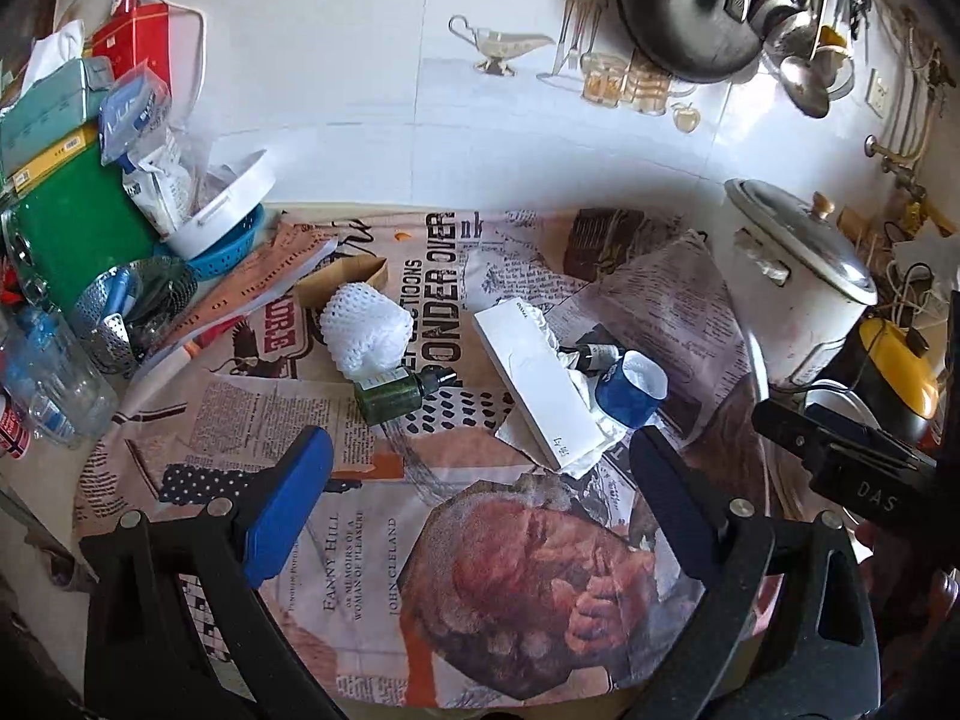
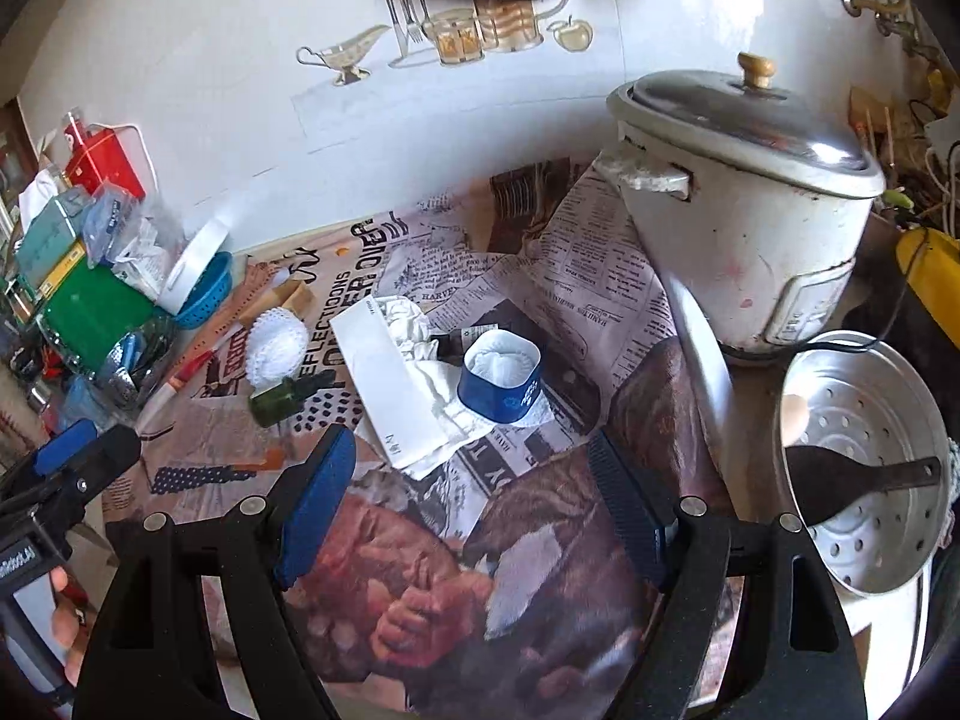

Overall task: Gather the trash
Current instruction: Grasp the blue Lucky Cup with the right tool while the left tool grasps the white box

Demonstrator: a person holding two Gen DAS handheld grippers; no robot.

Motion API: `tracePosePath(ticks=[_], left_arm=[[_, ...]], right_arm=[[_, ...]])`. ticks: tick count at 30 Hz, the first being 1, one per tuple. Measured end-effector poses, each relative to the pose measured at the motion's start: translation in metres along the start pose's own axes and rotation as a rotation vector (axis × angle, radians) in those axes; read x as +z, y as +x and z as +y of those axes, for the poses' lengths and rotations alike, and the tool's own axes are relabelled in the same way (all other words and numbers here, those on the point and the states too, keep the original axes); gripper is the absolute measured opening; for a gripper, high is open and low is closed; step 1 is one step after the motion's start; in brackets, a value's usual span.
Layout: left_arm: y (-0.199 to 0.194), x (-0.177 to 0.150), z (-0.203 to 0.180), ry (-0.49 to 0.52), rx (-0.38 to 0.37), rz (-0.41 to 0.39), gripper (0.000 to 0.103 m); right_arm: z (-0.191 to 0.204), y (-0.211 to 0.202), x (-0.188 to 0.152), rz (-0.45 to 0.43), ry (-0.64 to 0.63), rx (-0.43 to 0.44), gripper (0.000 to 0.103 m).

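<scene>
Bring your right gripper (image 2: 468, 495) down over the blue paper cup (image 2: 501, 384), which stands on crumpled tissue (image 2: 444, 414) beside the flat white box (image 2: 390, 384) mid-worktop, and straddle the rim before closing. Both your right and left gripper (image 1: 480, 480) have jaws spread wide, holding and touching nothing.

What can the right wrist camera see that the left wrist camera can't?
Only the right wrist view shows the whole round silver steamer tray with holes and the dark spatula lying in it. Only the left wrist view shows the hanging metal ladles. Both show the blue paper cup, the small green glass bottle, and each open claw: right, left.
</scene>
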State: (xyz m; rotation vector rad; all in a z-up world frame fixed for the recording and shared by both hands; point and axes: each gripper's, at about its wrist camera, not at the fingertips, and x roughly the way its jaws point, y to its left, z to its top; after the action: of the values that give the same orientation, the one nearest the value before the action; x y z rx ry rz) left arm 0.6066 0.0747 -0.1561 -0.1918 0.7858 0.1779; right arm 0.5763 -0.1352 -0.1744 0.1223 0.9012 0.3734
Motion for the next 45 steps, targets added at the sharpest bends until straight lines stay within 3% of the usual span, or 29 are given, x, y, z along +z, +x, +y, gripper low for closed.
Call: tracePosePath(ticks=[9, 16, 17, 18, 29, 37, 43, 45], left_arm=[[0.090, -0.003, -0.003, -0.054, 0.061, 0.132, 0.099], [0.131, -0.010, -0.014, -0.034, 0.074, 0.195, 0.099], [0.135, -0.009, -0.016, -0.036, 0.069, 0.199, 0.099], [0.138, -0.008, -0.018, -0.037, 0.065, 0.203, 0.099], [0.189, 0.009, -0.052, -0.058, 0.072, 0.202, 0.099], [0.218, -0.001, -0.066, -0.076, 0.147, 0.210, 0.064], [0.203, -0.004, -0.070, -0.047, 0.125, 0.162, 0.061], [0.191, -0.004, -0.071, -0.021, 0.110, 0.144, 0.054]], right_arm=[[-0.036, 0.119, 0.020, 0.148, 0.076, 0.047, 0.077], [-0.040, 0.153, 0.016, 0.201, 0.102, 0.082, 0.077], [-0.040, 0.155, 0.017, 0.198, 0.096, 0.081, 0.071], [-0.039, 0.154, 0.017, 0.200, 0.088, 0.088, 0.064], [-0.066, 0.084, 0.023, 0.080, 0.078, 0.098, 0.064], [-0.088, 0.050, 0.015, 0.062, 0.069, 0.045, 0.064], [-0.084, 0.061, 0.016, 0.059, 0.068, 0.015, 0.064], [-0.082, 0.059, 0.016, 0.054, 0.072, 0.016, 0.064]])
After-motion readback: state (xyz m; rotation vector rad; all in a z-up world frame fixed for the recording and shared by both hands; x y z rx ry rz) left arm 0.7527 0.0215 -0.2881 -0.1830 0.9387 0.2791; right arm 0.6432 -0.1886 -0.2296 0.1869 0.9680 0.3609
